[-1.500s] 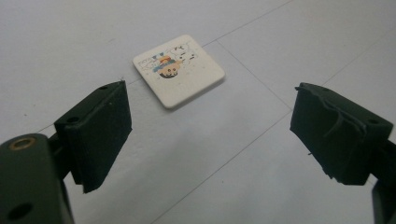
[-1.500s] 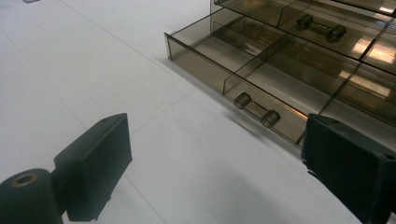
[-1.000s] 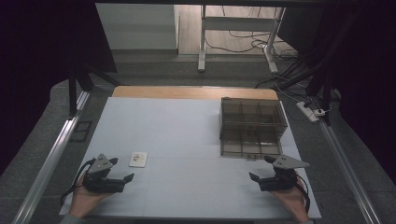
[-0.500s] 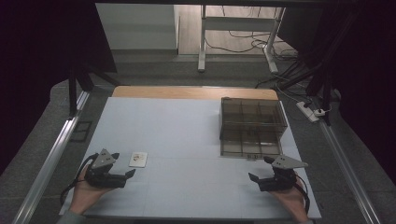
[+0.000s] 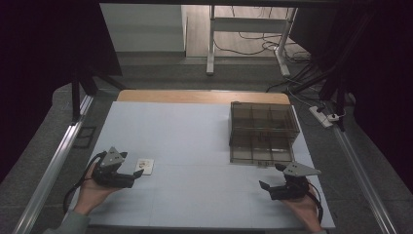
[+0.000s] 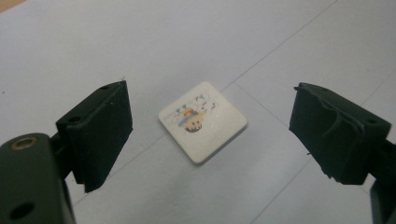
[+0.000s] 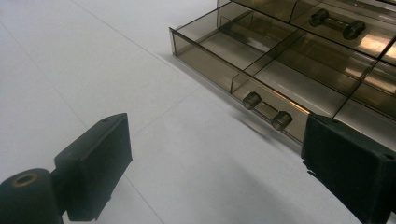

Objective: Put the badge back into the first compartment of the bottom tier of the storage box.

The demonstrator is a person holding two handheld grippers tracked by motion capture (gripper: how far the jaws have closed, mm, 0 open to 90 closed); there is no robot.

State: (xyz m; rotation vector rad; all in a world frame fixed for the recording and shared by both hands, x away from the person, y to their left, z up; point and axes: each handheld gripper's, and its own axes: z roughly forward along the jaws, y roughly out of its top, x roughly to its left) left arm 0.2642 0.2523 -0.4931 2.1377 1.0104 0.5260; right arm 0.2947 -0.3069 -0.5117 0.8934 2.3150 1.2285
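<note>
Left gripper view: small white square tile with rounded corners and a colourful cartoon print (image 6: 202, 122), lying flat on the pale grey-white table sheet (image 6: 303, 42), squarely between the two black jaws of the left gripper (image 6: 210, 140) and slightly ahead of them, touching neither; jaws spread wide, released, holding nothing. High view: same tile (image 5: 144, 165) near the left front of the table sheet (image 5: 195, 126), just beyond the tips of the left gripper (image 5: 138, 173), held in the person's left hand (image 5: 92, 190); right gripper (image 5: 263, 185) well apart at the right front, in the right hand (image 5: 304, 207), close to the front of the smoky brown transparent plastic drawer box (image 5: 263, 131). Right gripper view: jaws of the right gripper (image 7: 215, 172) also parted wide, gripping nothing, hovering over bare sheet just before the drawer box (image 7: 299, 60); lower drawer (image 7: 261, 79) pulled out towards the gripper, divided by clear partitions into several compartments, all visible ones without contents; dumbbell-shaped handle (image 7: 266, 111) on its front wall, second like handle (image 7: 337, 23) on the drawer above. Contents of the upper drawers hard to tell through the tinted plastic.
</note>
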